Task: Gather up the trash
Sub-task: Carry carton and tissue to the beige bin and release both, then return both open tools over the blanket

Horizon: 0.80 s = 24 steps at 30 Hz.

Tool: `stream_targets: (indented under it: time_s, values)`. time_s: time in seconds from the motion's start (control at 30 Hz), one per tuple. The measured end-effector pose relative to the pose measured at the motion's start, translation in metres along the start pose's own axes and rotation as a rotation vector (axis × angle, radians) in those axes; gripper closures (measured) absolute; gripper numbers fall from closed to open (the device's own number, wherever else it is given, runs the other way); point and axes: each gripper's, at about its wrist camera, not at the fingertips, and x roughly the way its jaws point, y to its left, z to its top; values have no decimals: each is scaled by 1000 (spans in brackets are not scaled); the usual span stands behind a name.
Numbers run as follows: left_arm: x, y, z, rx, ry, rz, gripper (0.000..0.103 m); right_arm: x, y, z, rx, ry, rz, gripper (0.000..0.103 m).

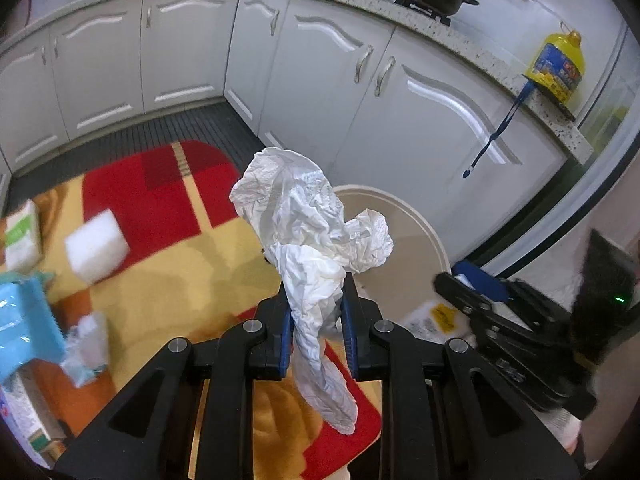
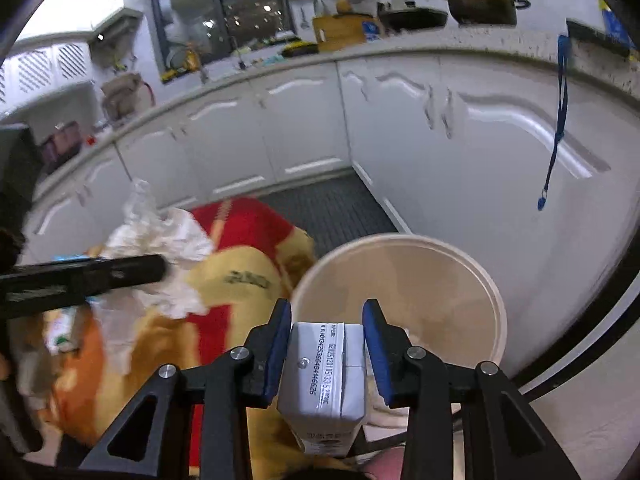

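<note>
My left gripper (image 1: 316, 304) is shut on a crumpled white tissue (image 1: 308, 224) and holds it in the air above the rug, just left of a beige trash bin (image 1: 416, 224). The tissue also shows in the right wrist view (image 2: 160, 236), with the left gripper's black finger across it. My right gripper (image 2: 326, 316) is shut on a small grey drink carton (image 2: 324, 372) at the near rim of the trash bin (image 2: 492, 292). The right gripper shows in the left wrist view (image 1: 480, 300) beside the bin.
A red and yellow rug (image 1: 168, 216) carries a white foam block (image 1: 96, 248), a green and white carton (image 1: 20, 236), a blue packet (image 1: 24, 324) and a wrapper (image 1: 86, 348). White cabinets (image 1: 420, 120) stand behind the bin. A blue lanyard (image 1: 496, 128) hangs from the counter.
</note>
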Motion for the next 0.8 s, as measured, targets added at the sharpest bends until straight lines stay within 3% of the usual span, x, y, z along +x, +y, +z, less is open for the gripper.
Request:
stream_targets:
  time_s: [0.2, 0.4, 0.47, 0.53, 0.6, 0.8]
  values:
    - [10, -1, 5, -25, 12, -24, 85, 7, -20, 5, 64, -11, 1, 68]
    - [25, -10, 17, -53, -12, -55, 85, -1, -33, 15, 91, -76, -65, 68]
    - [32, -15, 21, -60, -26, -70, 80, 3, -38, 12, 107, -61, -83, 65]
    - [40, -20, 23, -55, -37, -81, 54, 7, -45, 8, 144, -33, -93, 45]
    - [47, -20, 24, -65, -38, -102, 45, 6, -52, 2, 177, -31, -85, 42]
    - [62, -20, 21, -65, 9, -90, 45, 6, -64, -10, 226, 6, -71, 42]
